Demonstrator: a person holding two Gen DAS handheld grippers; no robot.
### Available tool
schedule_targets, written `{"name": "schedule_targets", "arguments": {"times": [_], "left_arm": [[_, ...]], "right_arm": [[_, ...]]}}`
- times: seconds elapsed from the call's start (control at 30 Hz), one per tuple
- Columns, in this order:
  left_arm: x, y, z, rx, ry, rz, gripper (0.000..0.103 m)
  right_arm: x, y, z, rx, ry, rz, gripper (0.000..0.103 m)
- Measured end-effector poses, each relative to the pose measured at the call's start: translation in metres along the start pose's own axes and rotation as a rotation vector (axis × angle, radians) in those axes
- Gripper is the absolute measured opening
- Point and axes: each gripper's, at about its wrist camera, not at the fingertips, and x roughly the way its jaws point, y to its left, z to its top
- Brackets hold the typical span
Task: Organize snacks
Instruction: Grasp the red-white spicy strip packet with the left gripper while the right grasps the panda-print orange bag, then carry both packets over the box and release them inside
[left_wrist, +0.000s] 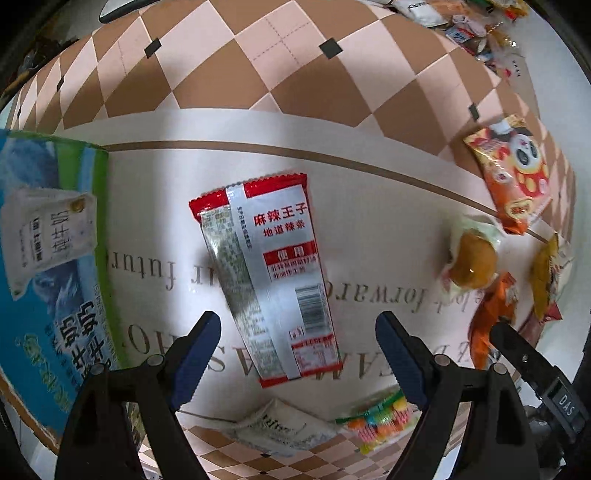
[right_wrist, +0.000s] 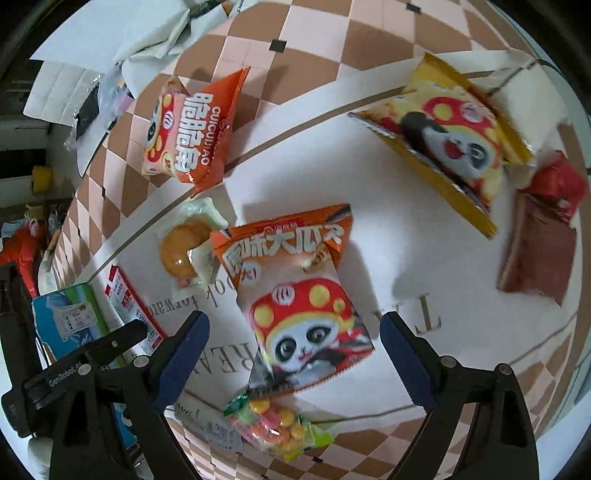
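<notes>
A long red-and-silver spicy strip packet (left_wrist: 273, 280) lies flat on a white cloth with printed lettering (left_wrist: 369, 229). My left gripper (left_wrist: 298, 321) points down over the packet's near end, open, with its blue pads well clear of both sides. In the right wrist view an orange panda snack packet (right_wrist: 299, 295) lies on the same cloth. My right gripper (right_wrist: 294, 319) is open astride it, and its pads do not touch it. A finger of the left gripper shows at the left edge (right_wrist: 110, 343).
A blue-and-green milk carton (left_wrist: 48, 280) stands at the left. Around lie a wrapped round pastry (right_wrist: 181, 251), an orange crisp bag (right_wrist: 192, 125), a yellow panda bag (right_wrist: 450, 140), a brown-red packet (right_wrist: 535, 251), a candy bag (right_wrist: 277, 424) and a white sachet (left_wrist: 280, 428). A chequered tablecloth (left_wrist: 258, 66) lies beyond.
</notes>
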Motion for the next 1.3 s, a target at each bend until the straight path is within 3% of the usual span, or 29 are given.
{"name": "schedule_targets", "arguments": {"times": [0.17, 0.3, 0.4, 0.6, 0.97, 1.0, 1.3], "left_arm": [[0.01, -0.006, 0.006, 0.007, 0.014, 0.02, 0.085], [0.015, -0.014, 0.002, 0.037, 0.001, 0.099, 0.068], [0.011, -0.024, 0.001, 0.056, -0.027, 0.108, 0.05], [0.006, -0.037, -0.014, 0.096, -0.071, 0.14, 0.041], [-0.02, -0.068, -0.035, 0.136, -0.122, 0.132, 0.039], [-0.026, -0.062, -0.025, 0.138, -0.126, 0.128, 0.039], [-0.089, -0.078, -0.051, 0.192, -0.21, 0.062, 0.039]], "right_arm": [[0.007, 0.006, 0.007, -0.022, 0.011, -0.029, 0.092], [0.013, 0.008, 0.011, -0.024, 0.033, -0.046, 0.084], [0.019, 0.007, 0.012, -0.016, 0.052, -0.039, 0.076], [0.018, 0.014, 0.011, -0.056, 0.027, -0.078, 0.059], [0.01, 0.027, 0.003, -0.077, -0.029, -0.112, 0.048], [0.008, 0.028, 0.002, -0.078, -0.032, -0.111, 0.048], [-0.035, 0.042, -0.02, -0.108, -0.081, -0.036, 0.048]]}}
